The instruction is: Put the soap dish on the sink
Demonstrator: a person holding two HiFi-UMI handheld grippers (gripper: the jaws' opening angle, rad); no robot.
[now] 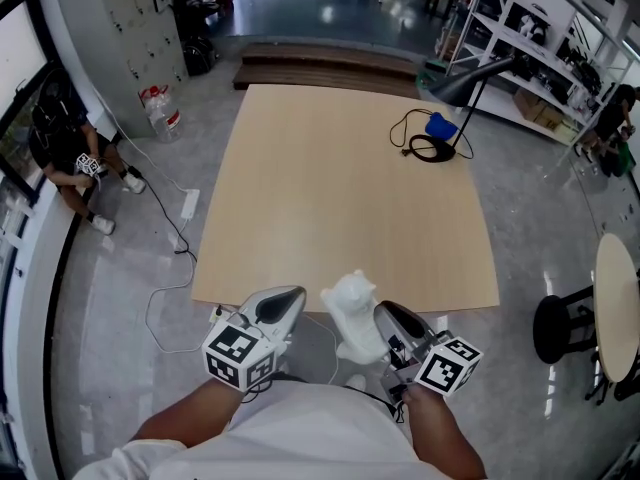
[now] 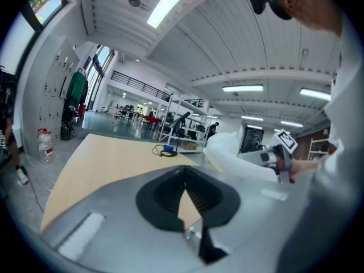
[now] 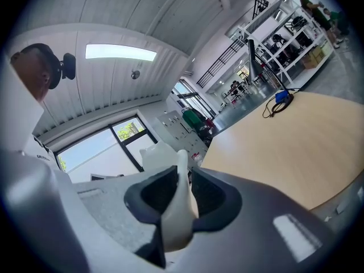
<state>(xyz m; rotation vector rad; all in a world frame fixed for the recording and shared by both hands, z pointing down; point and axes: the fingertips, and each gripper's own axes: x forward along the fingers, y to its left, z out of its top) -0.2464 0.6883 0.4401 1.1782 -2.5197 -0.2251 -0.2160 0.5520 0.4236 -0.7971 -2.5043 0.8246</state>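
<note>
Right now the soap dish is up in the air, just short of the near edge of the table, pinched by the right gripper. In the right gripper view the white dish stands edge-on between the jaws, both bearing on its thin wall, so I read that as a firm grasp. Most of the dish sticks out ahead of the jaws, which I think keeps its base free for setting down.

The left gripper hangs just beside it, apart from the dish. In its own view the tips meet with nothing between them, so I judge it is only parked out of the way.

Farther out, the table carries a desk lamp, its cable and a blue thing near the far right corner. I see no sink in any of the 3 views, so the drop-off spot has yet to be found.
</note>
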